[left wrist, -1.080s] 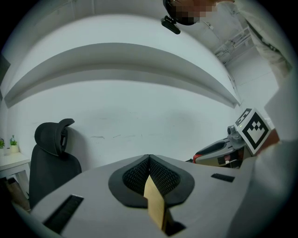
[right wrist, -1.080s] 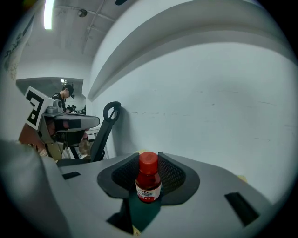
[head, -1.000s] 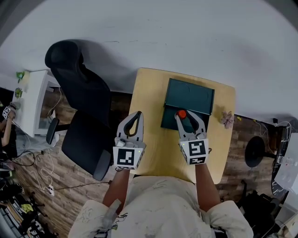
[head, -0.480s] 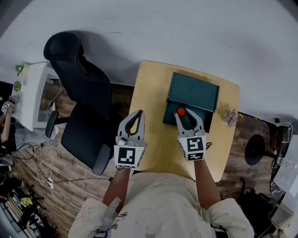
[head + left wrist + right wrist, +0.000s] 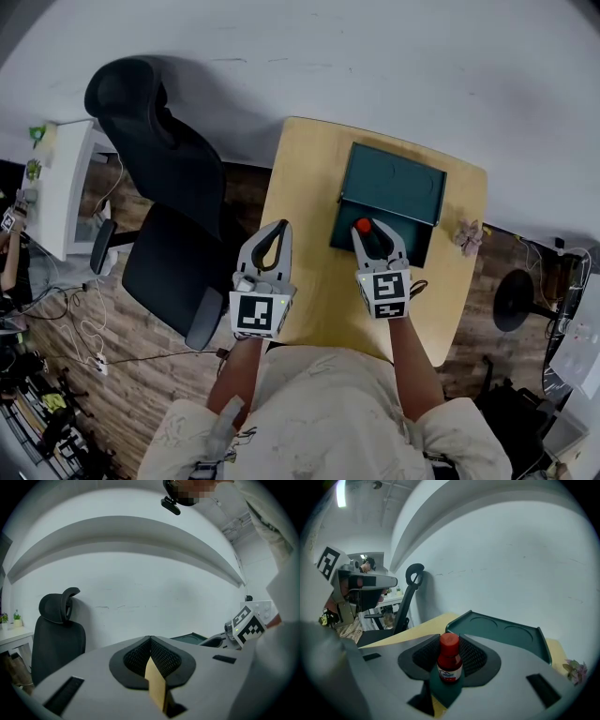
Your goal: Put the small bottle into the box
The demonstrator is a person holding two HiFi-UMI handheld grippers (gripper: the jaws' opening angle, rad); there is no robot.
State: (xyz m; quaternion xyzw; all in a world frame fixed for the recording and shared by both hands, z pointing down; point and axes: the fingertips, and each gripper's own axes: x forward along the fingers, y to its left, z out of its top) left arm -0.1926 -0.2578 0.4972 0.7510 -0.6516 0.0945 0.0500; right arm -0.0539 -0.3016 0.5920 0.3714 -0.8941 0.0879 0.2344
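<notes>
We have the small bottle [image 5: 450, 660] clamped between the jaws of the right gripper [image 5: 372, 232], the pads pressing on its body just under the red cap. In the head view it sits above the near half of the dark green box [image 5: 417, 242], whose lid stands open toward the wall. The left gripper [image 5: 277, 231] is empty, its 2 jaws closed together, and hangs over the left edge of the table [image 5: 309, 178], well apart from the box. The step in hand looks like the final lowering. To do it well, we would bring the bottle straight down and keep it clear of the near wall and the raised lid. We would open the jaws only once its base rests on the box floor, so that it does not tip. The left gripper is best kept where it is, out of the way. The bottle's long axis runs vertically: the cap points up, the base points down into the box, and the label faces the right gripper's camera.
</notes>
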